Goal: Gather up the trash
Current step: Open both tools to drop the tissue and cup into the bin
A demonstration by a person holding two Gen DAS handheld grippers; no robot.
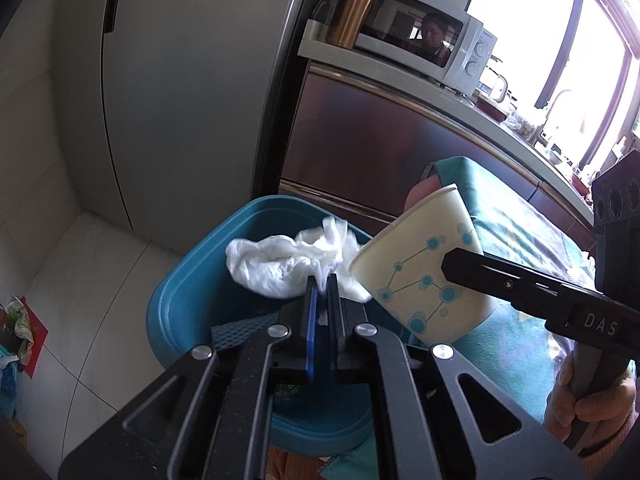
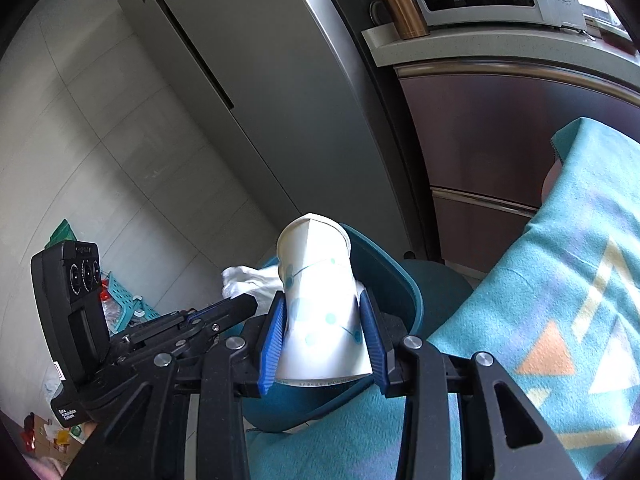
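Both bits of trash are picked up & over the blue bin but not dropped yet: left tongs pinched tight on the tissue, right tongs half open, squeezing the paper cup.

The left tool points steeply downward, its jaws pinched together on a white tissue. Beside it, the right tool tilts downward too, clamping a paper cup; a hand grips its handle.

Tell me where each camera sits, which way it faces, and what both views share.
Left wrist: on the left gripper, angled down over the teal bin, pinching a tissue; the right hand shows.
Right wrist: on the right gripper, angled down, clamping a paper cup; the left gripper shows.
Shared: cup, tissue, bin, fridge, microwave.
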